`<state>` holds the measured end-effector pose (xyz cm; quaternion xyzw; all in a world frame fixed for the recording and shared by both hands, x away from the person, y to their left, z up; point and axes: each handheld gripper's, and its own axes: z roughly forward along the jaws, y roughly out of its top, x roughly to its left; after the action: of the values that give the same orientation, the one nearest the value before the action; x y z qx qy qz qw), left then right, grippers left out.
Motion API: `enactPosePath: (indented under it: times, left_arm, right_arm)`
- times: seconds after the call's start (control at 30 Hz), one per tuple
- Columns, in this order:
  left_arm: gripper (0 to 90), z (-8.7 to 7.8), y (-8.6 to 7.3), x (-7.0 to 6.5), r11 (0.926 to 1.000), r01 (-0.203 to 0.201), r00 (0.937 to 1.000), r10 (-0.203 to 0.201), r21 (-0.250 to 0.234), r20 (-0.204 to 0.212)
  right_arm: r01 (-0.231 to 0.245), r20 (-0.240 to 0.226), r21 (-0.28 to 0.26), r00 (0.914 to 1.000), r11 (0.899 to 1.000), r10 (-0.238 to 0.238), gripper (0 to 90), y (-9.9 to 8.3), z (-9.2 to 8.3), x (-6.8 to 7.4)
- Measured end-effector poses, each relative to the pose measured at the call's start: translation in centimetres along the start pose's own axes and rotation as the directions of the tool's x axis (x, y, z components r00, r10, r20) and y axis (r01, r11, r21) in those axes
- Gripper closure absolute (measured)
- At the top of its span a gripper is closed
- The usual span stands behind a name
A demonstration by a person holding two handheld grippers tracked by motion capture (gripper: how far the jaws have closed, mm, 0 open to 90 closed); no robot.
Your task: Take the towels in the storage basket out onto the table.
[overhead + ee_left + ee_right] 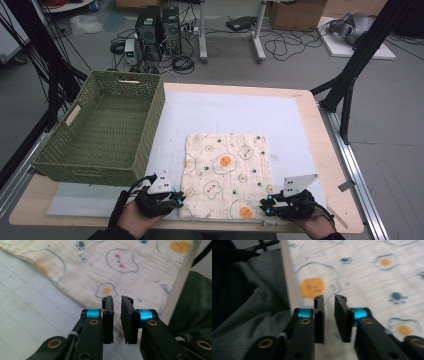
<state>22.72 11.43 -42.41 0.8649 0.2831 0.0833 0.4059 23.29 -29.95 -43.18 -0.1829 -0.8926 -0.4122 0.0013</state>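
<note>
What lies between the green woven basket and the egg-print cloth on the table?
Nothing: in the high view, a bare strip of pale grey mat separates the green woven basket from the cream egg-print cloth.

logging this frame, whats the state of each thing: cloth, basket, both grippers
cloth: spread flat, unfolded, near edge at the table's front
basket: upright, empty
left gripper: narrow gap between jaws, nothing held, at the cloth's near left corner
right gripper: narrow gap, nothing held, at the near right corner
</note>
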Motion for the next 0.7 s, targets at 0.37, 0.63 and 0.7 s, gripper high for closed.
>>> enactPosePath:
  times: [0.37,0.63,0.7]
  left_arm:
    - [65.7,1.8,1.5,2.1,0.994,0.043,0.9983,-0.046,-0.1,-0.034]
    - [59.3,3.3,2.6,2.8,0.9892,0.046,0.9977,-0.053,-0.139,-0.043]
    - [58.3,3.6,2.8,3.1,0.9875,0.056,0.9972,-0.063,-0.147,-0.041]
  right_arm:
    - [-0.086,0.102,-0.1,0.9901,0.991,0.096,57.2,1.0,-0.1,-3.7]
    - [-0.111,0.137,-0.135,0.982,0.985,0.129,46.9,1.9,0.2,-5.8]
    - [-0.119,0.144,-0.143,0.9797,0.982,0.14,44.9,2.0,0.1,-6.1]
